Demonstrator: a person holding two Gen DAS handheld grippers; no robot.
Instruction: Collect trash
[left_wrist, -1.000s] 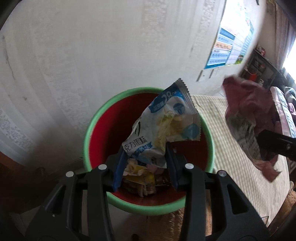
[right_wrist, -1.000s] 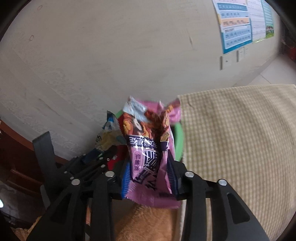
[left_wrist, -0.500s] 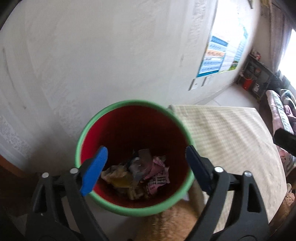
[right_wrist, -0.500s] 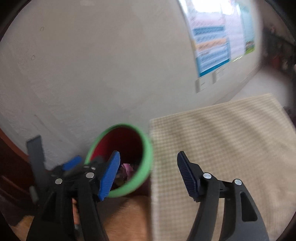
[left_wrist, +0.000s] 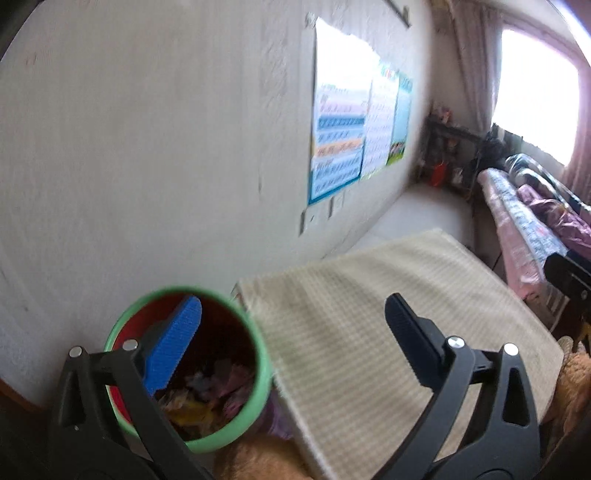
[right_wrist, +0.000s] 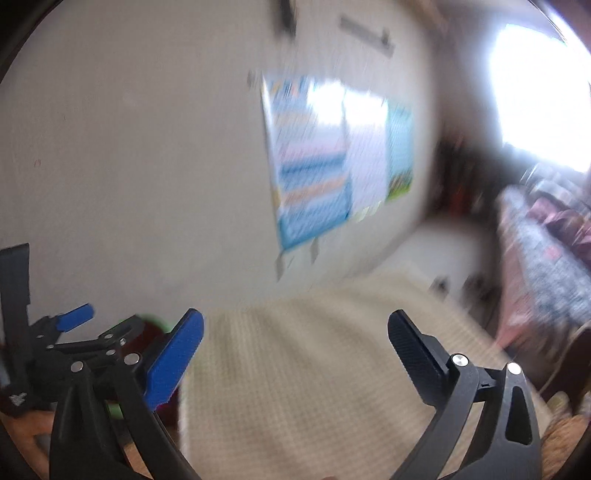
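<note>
A red bin with a green rim (left_wrist: 258, 365) stands against the wall at the lower left of the left wrist view, with several crumpled wrappers (left_wrist: 210, 387) inside. My left gripper (left_wrist: 291, 321) is open and empty, raised above the bin's right edge and the table. My right gripper (right_wrist: 295, 332) is open and empty over the checked tablecloth (right_wrist: 303, 387). The right wrist view is blurred; a sliver of the bin (right_wrist: 151, 325) shows behind my left gripper (right_wrist: 74, 343) at the far left.
A table with a beige checked cloth (left_wrist: 369, 332) lies right of the bin. A poster (left_wrist: 343, 136) hangs on the white wall. A bed with pink covers (left_wrist: 524, 221) stands at the far right under a bright window. Something tan and furry (left_wrist: 258, 458) lies below the bin.
Both grippers opened and dropped their wrappers, the blue-white one and the pink one, into the bin. Both have since lifted and swung right, toward the table.
</note>
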